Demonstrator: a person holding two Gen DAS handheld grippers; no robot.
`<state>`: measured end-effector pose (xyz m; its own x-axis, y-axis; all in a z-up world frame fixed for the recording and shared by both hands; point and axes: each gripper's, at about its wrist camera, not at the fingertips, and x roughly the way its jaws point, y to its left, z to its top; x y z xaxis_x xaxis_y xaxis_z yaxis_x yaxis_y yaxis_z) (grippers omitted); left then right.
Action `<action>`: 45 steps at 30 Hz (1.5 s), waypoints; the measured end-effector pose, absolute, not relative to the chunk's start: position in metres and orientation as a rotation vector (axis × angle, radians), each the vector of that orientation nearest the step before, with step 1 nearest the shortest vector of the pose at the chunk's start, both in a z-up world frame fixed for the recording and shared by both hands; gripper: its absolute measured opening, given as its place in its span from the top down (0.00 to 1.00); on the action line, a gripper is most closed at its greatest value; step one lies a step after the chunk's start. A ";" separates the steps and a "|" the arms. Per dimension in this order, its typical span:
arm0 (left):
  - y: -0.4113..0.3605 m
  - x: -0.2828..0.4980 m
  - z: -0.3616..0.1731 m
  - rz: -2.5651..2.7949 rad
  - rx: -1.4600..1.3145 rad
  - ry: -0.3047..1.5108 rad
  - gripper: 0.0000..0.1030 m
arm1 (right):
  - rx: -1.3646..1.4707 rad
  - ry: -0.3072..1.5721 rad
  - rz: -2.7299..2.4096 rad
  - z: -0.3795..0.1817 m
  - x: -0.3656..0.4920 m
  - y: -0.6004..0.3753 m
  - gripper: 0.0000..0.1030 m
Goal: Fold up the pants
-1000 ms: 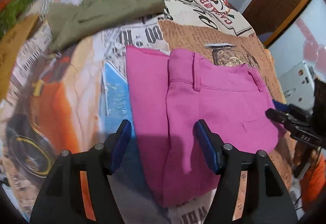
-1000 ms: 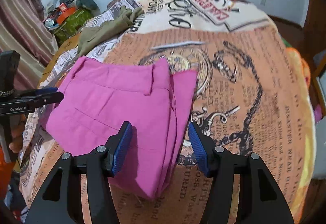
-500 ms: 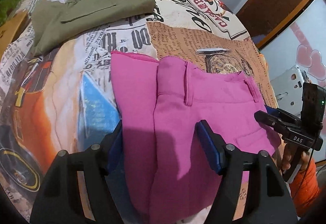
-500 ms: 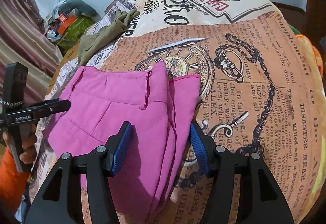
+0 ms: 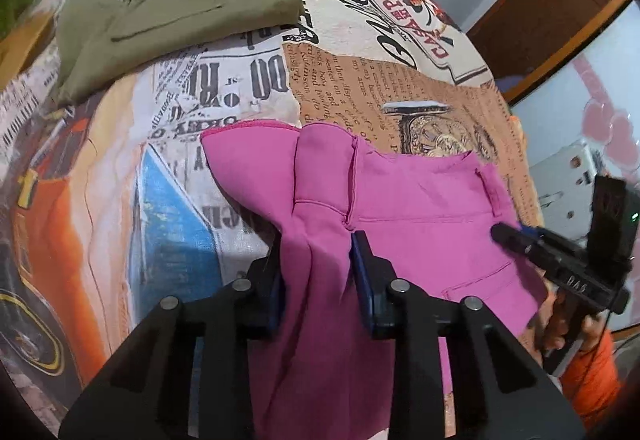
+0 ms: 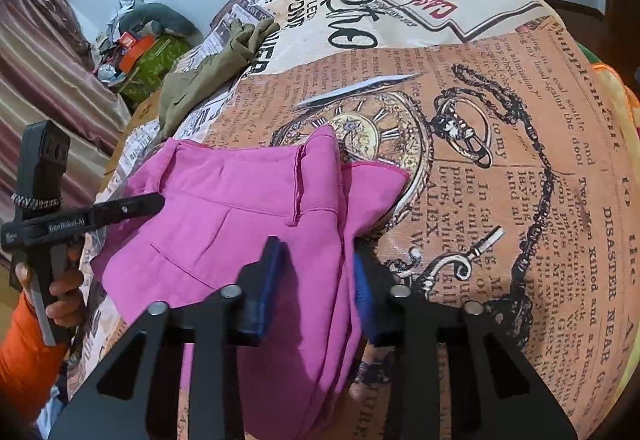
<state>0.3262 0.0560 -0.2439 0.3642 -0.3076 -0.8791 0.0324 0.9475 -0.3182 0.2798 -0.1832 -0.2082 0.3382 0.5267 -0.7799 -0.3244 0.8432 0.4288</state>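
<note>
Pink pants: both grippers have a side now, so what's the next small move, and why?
Probably lift both together. The left gripper pinches one side of the pink pants, the right gripper the other, cloth bunched between the fingers, waistband on the blanket.

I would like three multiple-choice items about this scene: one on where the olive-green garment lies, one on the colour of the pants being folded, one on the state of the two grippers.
1. Where does the olive-green garment lie?
A. on top of the pants
B. on the printed bedcover, beyond the pants and apart from them
C. inside a gripper

2. What colour are the pants?
A. pink
B. blue
C. white

3. How are the left gripper and the right gripper?
A. both wide open above the cloth
B. only the left one holds cloth
C. each shut on a bunched part of the pants

Answers: 1 B, bare bedcover shows between the garments; 2 A, the cloth is plainly pink; 3 C, gathered fabric sits between each pair of blue pads.
</note>
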 end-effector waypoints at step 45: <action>0.178 0.346 -0.029 0.053 -0.139 0.771 0.84 | 0.016 0.623 0.751 -0.009 0.342 -0.036 0.88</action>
<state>0.3462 0.1778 -0.0292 0.7161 -0.0031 -0.6979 -0.0986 0.9895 -0.1055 0.3418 -0.0357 -0.0090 0.5607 0.6417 -0.5233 -0.6324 0.7398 0.2295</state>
